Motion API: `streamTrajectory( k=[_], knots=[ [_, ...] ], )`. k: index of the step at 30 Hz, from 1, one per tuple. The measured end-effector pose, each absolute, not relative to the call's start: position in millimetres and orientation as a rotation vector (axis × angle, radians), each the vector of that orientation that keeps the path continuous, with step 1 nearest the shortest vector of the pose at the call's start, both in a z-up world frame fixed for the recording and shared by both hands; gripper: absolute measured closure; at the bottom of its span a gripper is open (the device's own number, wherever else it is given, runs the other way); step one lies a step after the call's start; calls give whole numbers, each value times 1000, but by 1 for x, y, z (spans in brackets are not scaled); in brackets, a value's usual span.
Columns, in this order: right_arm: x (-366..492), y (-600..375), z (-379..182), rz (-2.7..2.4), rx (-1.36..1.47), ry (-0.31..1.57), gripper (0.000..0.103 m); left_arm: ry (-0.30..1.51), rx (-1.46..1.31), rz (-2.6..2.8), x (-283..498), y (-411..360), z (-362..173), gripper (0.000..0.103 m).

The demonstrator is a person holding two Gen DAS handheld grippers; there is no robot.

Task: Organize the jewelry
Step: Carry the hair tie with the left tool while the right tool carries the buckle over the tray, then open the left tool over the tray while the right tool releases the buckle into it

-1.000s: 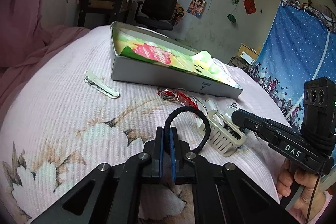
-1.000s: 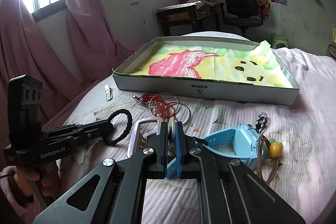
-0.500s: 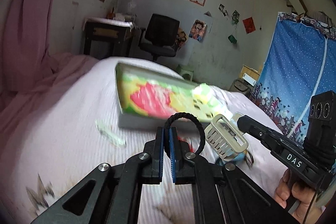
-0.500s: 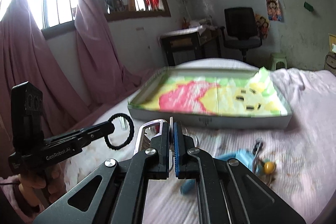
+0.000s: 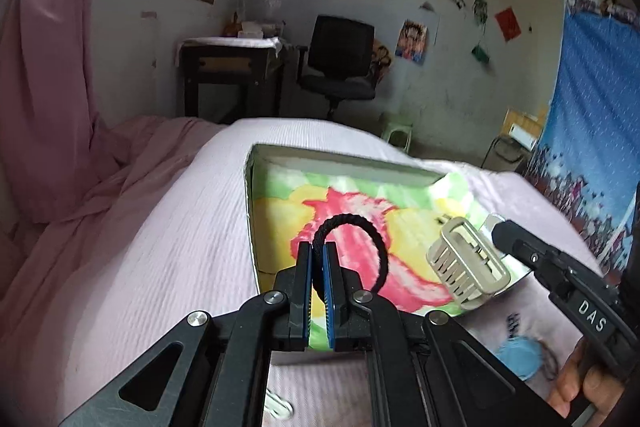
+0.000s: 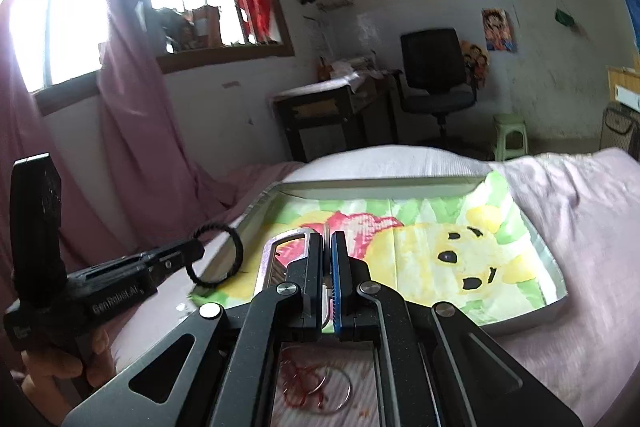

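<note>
Nearest the box [image 5: 250, 203], the left gripper [image 5: 319, 259] is pinched tight on a black braided hair tie [image 5: 374, 239], whose loop hangs above the box's left end; its side reads "GenRobot.AI" (seen from the right wrist). The right gripper [image 6: 326, 251], marked "DAS", is clamped on a beige comb-toothed hair clip [image 5: 466, 267] over the box's painted lining [image 6: 460, 243]. In front of the box, red-threaded rings [image 6: 316, 385] lie on the pink bedspread [image 5: 160, 247]. Beyond the box stands a black office chair [image 6: 436, 75]; its wall papers are unreadable.
</note>
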State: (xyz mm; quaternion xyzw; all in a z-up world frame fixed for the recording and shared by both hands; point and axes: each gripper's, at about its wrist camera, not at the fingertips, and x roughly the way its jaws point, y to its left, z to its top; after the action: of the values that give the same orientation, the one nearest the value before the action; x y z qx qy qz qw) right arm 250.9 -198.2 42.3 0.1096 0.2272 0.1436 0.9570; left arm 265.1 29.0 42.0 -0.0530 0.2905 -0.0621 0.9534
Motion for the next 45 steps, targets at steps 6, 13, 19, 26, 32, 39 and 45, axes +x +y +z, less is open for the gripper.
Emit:
streamTrajectory(
  k=[6,13,19,26,32,39,45],
  knots=[
    [275,-196,21,259,233,526,99,656,-99,-120,278,31,21,97],
    [291,-202,1,261,272,613,99,682,-87,-113,283,31,13,97],
    [292,-202,-4,255,266,634,97,677,-111,-133,281,34,12,95],
    [274,-207,4,249,241,598,72,599,-125,-180,261,31,19,57],
    [237,-213,21,234,192,474,53,485,-118,-172,234,29,31,29],
    [184,-227,34,204,151,350,23,405,-148,-178,197,34,34,6],
    [145,-243,30,180,130,326,5,354,-118,-201,162,28,35,1]
  ],
)
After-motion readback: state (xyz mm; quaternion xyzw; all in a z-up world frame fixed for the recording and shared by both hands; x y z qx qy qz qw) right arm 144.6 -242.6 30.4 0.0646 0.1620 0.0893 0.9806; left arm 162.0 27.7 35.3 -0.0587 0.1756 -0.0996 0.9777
